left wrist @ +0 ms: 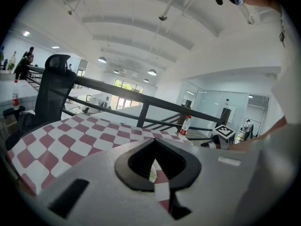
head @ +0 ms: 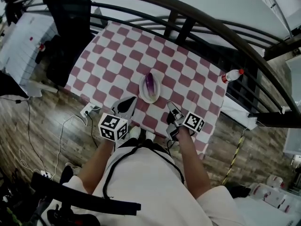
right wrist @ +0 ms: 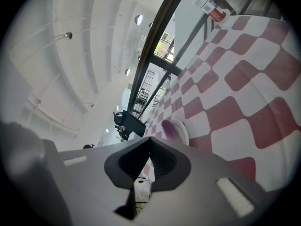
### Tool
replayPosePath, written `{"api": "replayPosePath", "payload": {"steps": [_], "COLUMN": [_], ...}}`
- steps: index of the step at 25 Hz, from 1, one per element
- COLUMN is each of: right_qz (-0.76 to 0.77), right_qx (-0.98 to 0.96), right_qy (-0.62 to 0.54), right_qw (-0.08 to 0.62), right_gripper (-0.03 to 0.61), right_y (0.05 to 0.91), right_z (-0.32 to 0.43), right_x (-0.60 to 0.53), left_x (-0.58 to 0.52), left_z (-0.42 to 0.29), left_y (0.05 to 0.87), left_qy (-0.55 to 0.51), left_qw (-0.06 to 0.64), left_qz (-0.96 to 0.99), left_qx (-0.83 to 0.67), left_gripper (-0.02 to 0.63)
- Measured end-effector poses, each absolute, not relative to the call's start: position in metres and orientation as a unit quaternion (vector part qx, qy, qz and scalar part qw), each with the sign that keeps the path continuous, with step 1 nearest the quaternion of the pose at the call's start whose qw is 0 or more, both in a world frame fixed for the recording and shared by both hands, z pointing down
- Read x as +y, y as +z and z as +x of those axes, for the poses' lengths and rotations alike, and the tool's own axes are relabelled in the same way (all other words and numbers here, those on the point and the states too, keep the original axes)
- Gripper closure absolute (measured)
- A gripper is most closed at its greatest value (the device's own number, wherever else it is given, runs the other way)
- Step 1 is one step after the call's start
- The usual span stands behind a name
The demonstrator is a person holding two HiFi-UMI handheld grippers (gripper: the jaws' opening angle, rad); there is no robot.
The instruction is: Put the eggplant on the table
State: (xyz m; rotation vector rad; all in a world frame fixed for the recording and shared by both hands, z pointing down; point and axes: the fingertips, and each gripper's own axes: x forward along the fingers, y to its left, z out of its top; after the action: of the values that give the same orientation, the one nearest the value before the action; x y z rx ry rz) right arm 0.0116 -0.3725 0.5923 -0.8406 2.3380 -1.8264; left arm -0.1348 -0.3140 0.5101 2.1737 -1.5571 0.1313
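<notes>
Both the left hand-held gripper [head: 131,100] and the right hand-held gripper [head: 170,104] are pressed together on nothing, parked just on the person's side of the plate [head: 143,94], I'd guess because the eggplant [head: 150,83] lying on that plate isn't grabbed yet.

Purple eggplant [head: 150,83], white plate [head: 145,96] — tablecloth [head: 113,60] checked dull red and white.

Left gripper [left wrist: 153,143], jaws together and seemingly empty, over the checkered tablecloth [left wrist: 70,140], bottle [left wrist: 186,125] beyond.

Bright even daylight, strong fisheye warp, dark vignetted corners
</notes>
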Motion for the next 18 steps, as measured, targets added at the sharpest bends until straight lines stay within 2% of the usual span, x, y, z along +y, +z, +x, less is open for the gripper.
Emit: {"api": "replayPosePath", "payload": {"steps": [6,18], "right_qz": [-0.240,-0.268], "right_qx": [0.787,0.886], "right_qy": [-0.564,-0.376], "right_qw": [0.072,0.040], "right_gripper": [0.572,0.572], "right_y": [0.541,0.455], "right_z": [0.018,0.049], "right_x": [-0.355,-0.333], "left_x": [-0.316,-0.304], "left_z": [-0.130,-0.130], "left_y": [0.494,0.462], "left_qy": [0.047,0.036], "left_qw": [0.217,0.196], "left_qz": [0.799,0.810], "left_qx": [-0.559,-0.551], "left_gripper": [0.607,0.607]}}
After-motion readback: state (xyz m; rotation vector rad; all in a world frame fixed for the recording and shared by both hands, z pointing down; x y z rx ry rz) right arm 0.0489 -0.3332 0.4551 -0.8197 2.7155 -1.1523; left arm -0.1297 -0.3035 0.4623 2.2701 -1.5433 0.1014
